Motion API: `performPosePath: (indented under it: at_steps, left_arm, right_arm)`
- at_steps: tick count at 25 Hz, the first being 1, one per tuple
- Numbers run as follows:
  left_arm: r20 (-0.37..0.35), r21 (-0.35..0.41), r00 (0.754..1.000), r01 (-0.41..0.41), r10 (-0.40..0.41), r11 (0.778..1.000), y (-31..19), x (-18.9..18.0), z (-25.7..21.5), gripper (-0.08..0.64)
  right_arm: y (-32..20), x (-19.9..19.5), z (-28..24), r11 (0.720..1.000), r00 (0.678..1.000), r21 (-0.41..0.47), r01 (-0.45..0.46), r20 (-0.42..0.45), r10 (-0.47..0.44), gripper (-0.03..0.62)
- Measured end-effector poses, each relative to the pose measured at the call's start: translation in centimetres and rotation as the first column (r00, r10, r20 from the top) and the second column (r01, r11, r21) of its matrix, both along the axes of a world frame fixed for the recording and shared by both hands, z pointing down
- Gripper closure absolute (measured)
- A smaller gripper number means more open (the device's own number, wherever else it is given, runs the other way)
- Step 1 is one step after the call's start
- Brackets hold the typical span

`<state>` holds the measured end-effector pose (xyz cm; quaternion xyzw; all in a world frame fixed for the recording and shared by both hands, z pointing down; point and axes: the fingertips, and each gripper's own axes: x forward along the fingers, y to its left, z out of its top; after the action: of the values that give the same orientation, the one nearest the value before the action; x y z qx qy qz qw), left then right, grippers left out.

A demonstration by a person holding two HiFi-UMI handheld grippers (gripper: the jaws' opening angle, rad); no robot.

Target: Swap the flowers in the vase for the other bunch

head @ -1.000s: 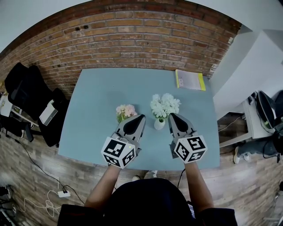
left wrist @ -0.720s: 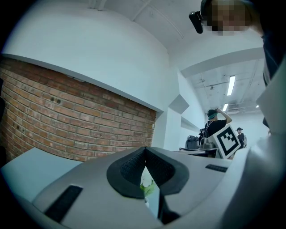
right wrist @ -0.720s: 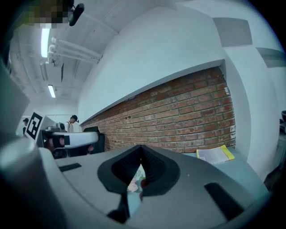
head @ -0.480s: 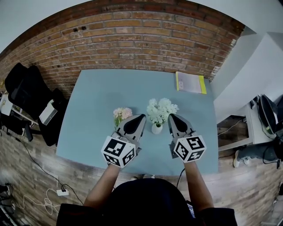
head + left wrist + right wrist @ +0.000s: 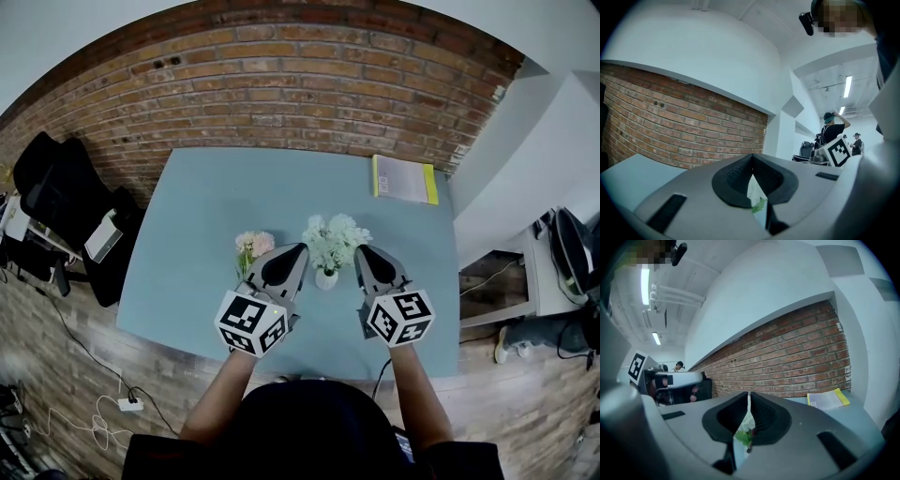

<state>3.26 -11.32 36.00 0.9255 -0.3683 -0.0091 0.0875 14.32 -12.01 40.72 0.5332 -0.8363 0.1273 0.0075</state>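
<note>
Your left tongs (image 5: 300, 247) sit just to the left of the vase (image 5: 326, 278), and your right tongs (image 5: 360, 248) sit just to its right, so the vase stands between the two tips. Both pairs are closed tip to tip and grip nothing. In the left gripper view and in the right gripper view the dark ribbed pads meet at the front. Only a thin slit is left below them, and a sliver of white and green shows through it. Neither pair touches the vase as far as the head view shows.

The vase is small and white and stands upright on the blue-grey worktop (image 5: 216, 202), nearer your edge than the far one. The white flowers (image 5: 333, 239) are in it, spreading above its mouth and reaching a little past both sets of tips.

The pink bunch (image 5: 253, 243) is on the worktop to the left of the vase, just beyond the tip of your left tongs. They cover its lower part, so you cannot tell whether it lies flat or stands.

A booklet with a yellow edge (image 5: 404, 178) lies well apart from the vase, behind it and to the right, near the brick wall (image 5: 281, 89). A black chair (image 5: 56, 192) stands off the worktop, well to the left of the vase.
</note>
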Motion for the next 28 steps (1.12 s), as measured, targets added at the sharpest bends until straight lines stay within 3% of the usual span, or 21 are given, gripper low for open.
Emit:
performPosePath:
  at_steps: [14,28]
  left_arm:
    - [0.023,-0.015,0.999,0.037,-0.037,0.999,-0.1,0.8,0.8,0.551]
    - [0.008,-0.036,0.997,-0.075,0.076,0.997,-1.5,0.5,1.1,0.552]
  right_arm:
    - [-0.3,1.6,1.9,0.999,0.999,-0.036,0.008,0.032,-0.007,0.574]
    - [0.4,0.5,4.0,0.993,0.998,-0.107,-0.055,0.014,0.057,0.452]
